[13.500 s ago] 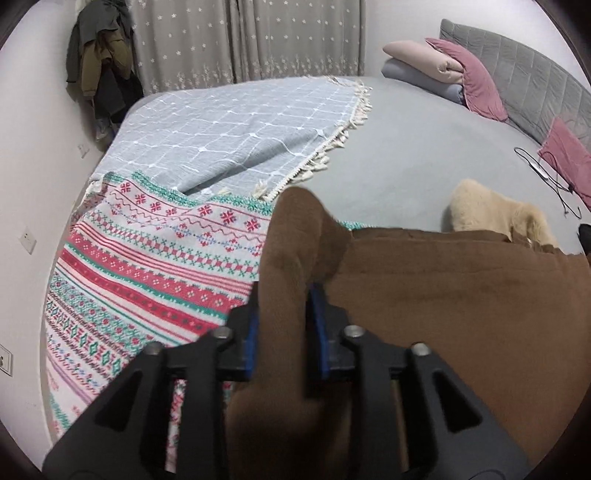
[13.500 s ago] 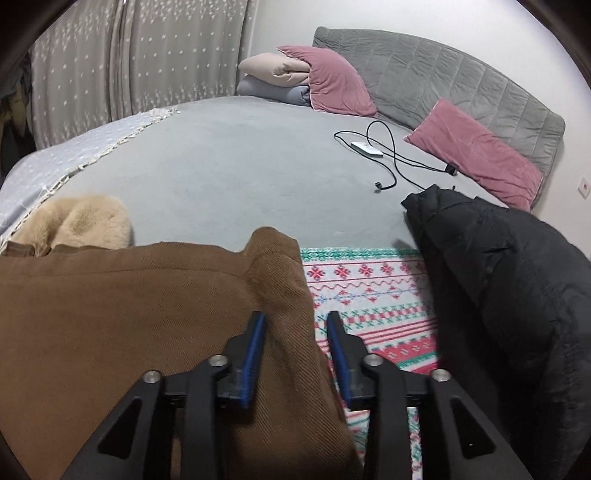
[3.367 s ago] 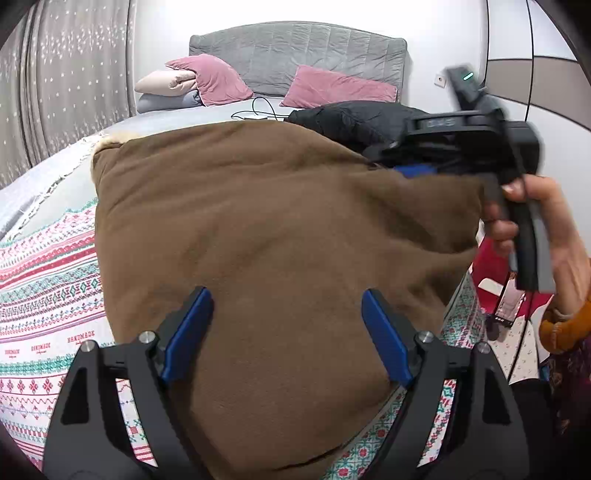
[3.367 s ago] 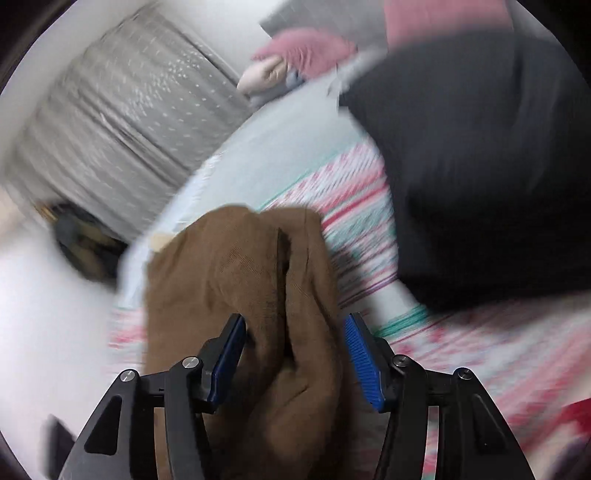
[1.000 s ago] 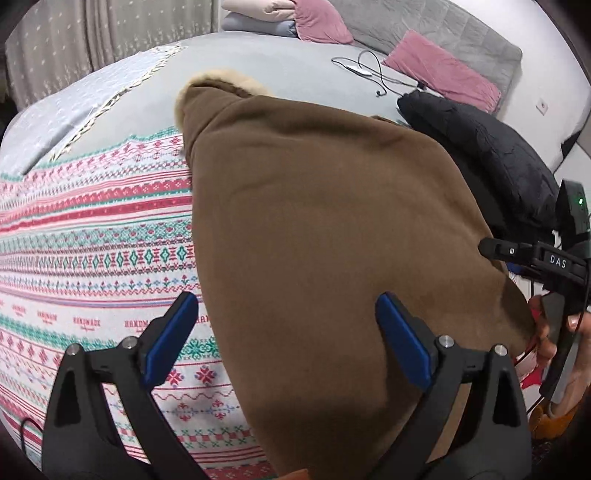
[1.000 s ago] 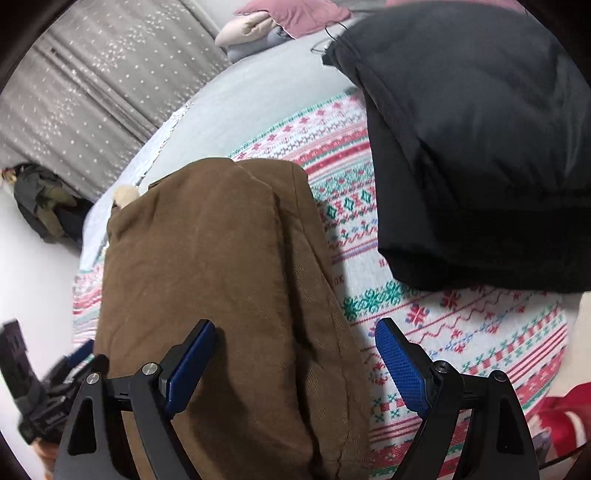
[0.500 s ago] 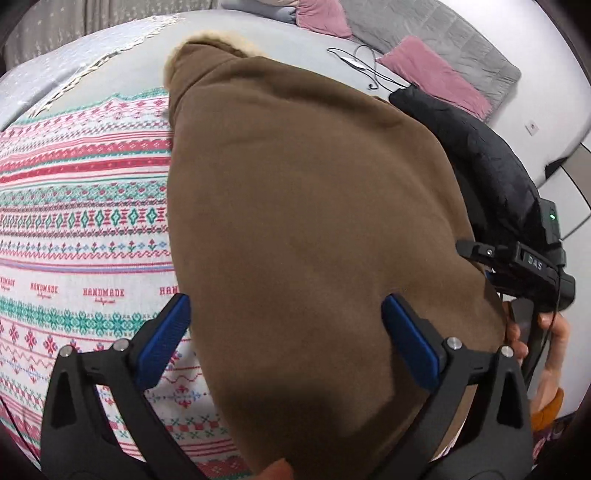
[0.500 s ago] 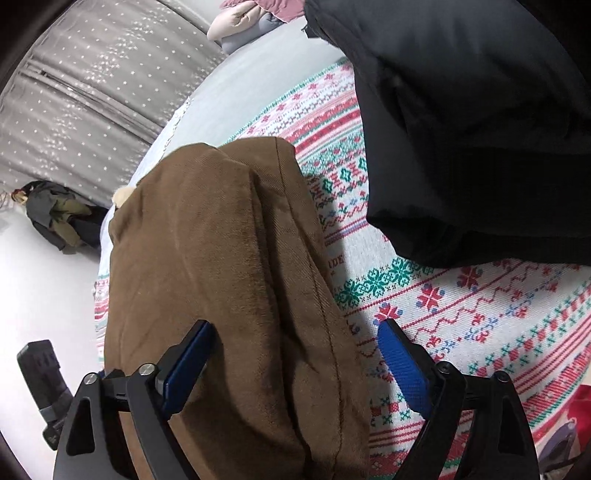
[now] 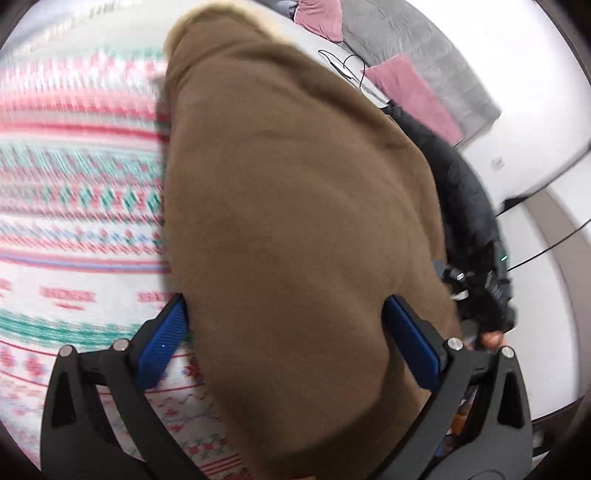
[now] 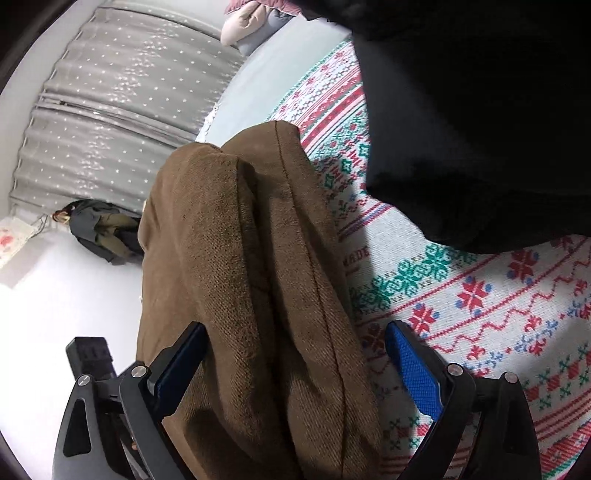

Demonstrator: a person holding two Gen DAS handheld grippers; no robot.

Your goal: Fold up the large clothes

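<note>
A folded brown coat [image 9: 295,221] with a pale fur collar [image 9: 221,9] lies on the patterned blanket [image 9: 74,221]. My left gripper [image 9: 291,339] is open, jaws wide on either side of the coat's near end. In the right wrist view the brown coat [image 10: 251,277] shows as thick folded layers. My right gripper [image 10: 299,373] is open, its left jaw against the coat's near edge and its right jaw over the blanket [image 10: 480,314]. The right gripper's body [image 9: 476,291] shows at the coat's right edge in the left wrist view.
A black puffer jacket [image 10: 480,110] lies on the blanket right of the coat, and shows in the left wrist view [image 9: 461,192]. Pink pillows [image 9: 413,92] and a grey headboard [image 9: 424,48] are at the far end. Curtains [image 10: 129,92] hang behind. The left gripper's body [image 10: 92,354] is at lower left.
Both grippers have moved closer in over the coat's near end, jaws still wide. The coat lies where it was. The left wrist view is blurred by motion.
</note>
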